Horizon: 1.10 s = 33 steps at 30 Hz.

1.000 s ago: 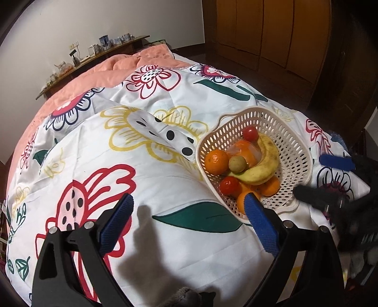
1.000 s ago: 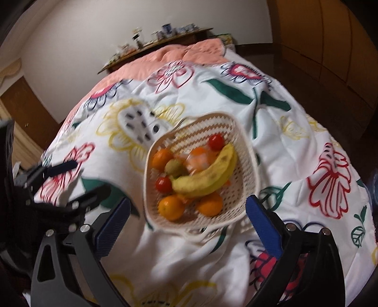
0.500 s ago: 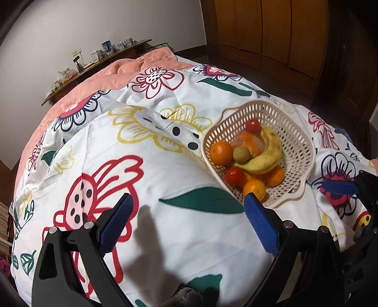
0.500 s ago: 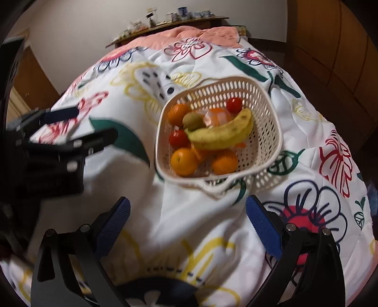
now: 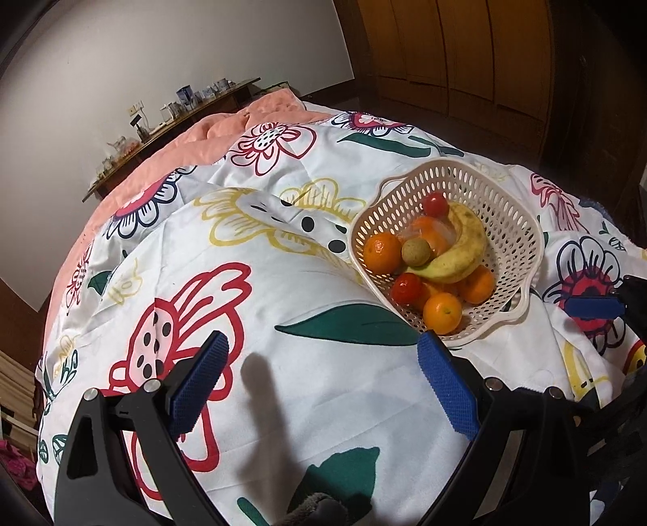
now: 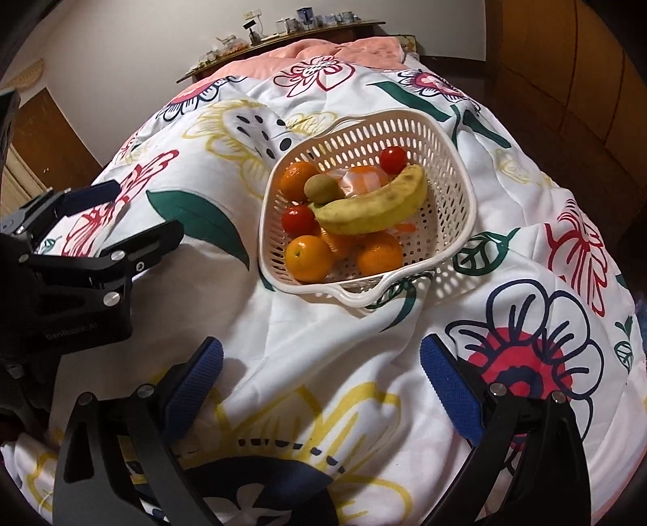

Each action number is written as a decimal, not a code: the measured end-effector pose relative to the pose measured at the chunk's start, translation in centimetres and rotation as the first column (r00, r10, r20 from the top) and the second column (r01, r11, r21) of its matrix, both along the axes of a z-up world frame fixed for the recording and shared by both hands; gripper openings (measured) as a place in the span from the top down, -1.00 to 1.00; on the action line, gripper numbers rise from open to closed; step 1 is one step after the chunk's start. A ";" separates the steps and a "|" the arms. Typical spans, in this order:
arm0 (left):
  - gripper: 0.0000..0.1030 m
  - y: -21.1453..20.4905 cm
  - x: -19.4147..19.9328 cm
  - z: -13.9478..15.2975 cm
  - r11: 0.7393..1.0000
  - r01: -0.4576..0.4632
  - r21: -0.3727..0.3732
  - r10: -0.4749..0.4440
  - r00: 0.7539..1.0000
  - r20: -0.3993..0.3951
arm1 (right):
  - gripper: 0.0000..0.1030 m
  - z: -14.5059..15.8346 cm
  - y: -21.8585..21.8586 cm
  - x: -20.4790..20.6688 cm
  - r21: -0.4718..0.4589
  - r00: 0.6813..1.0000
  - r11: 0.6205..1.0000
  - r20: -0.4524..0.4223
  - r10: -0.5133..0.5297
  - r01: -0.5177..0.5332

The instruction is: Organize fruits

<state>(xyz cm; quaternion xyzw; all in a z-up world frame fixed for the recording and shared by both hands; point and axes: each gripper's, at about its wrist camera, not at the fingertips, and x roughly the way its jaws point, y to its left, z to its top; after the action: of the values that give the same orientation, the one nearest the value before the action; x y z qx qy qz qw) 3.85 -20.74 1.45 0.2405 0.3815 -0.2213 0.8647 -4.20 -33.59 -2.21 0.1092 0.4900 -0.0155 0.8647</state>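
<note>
Spread wide with nothing grasped, both grippers' jaws are held above the quilt (image 6: 364, 344); the fruit basket (image 6: 453, 178) is seen ahead of the right gripper (image 6: 321, 388), ahead-right of the left gripper (image 5: 321, 380)

Basket (image 6: 453, 226) sits on the quilt (image 6: 331, 336), ahead of both grippers. In it: banana (image 6: 372, 210) across the middle, on top; kiwi (image 6: 321, 188) at its left end; 1 tomato (image 6: 393, 160) behind, 1 tomato (image 6: 298, 218) front-left; 2 oranges (image 6: 309, 259) in front. Left gripper (image 6: 113, 214) left of basket, right gripper (image 6: 321, 384) before it, both well apart from it. Shelf (image 6: 283, 34) behind the bed.
</note>
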 end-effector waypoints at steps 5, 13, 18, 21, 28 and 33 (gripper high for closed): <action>-0.87 0.0 0.0 0.0 1.000 -0.003 -0.001 0.003 1.000 0.002 | -0.89 -0.1 0.4 0.0 -0.025 1.000 1.000 0.002 -0.009 0.009; -0.94 0.3 0.3 -0.3 1.000 -0.021 -0.015 0.020 1.000 -0.018 | -0.90 -0.4 0.3 0.2 -0.035 1.000 0.999 0.002 -0.027 0.027; -0.94 0.2 0.3 -0.3 1.000 -0.021 -0.014 0.020 1.000 -0.018 | -0.90 -0.6 0.3 0.3 -0.034 0.999 0.998 0.004 -0.051 0.051; -0.94 0.2 0.2 -0.3 1.000 -0.021 -0.015 0.020 1.000 -0.018 | -0.90 -0.7 0.3 0.4 -0.032 0.999 0.998 0.005 -0.054 0.054; -0.94 0.2 0.2 -0.3 1.000 -0.020 -0.015 0.020 1.000 -0.018 | -0.90 -0.7 0.4 0.3 -0.032 0.998 0.998 0.007 -0.060 0.060; -0.94 0.2 0.2 -0.3 1.000 -0.020 -0.014 0.020 1.000 -0.016 | -0.90 -0.7 0.4 0.3 -0.033 0.998 0.998 0.007 -0.060 0.060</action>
<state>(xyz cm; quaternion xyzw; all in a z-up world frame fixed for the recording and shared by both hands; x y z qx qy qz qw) 4.04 -20.54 1.15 0.2288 0.3893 -0.2174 0.8654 -3.88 -33.19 -2.92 0.1096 0.4834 -0.0491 0.8671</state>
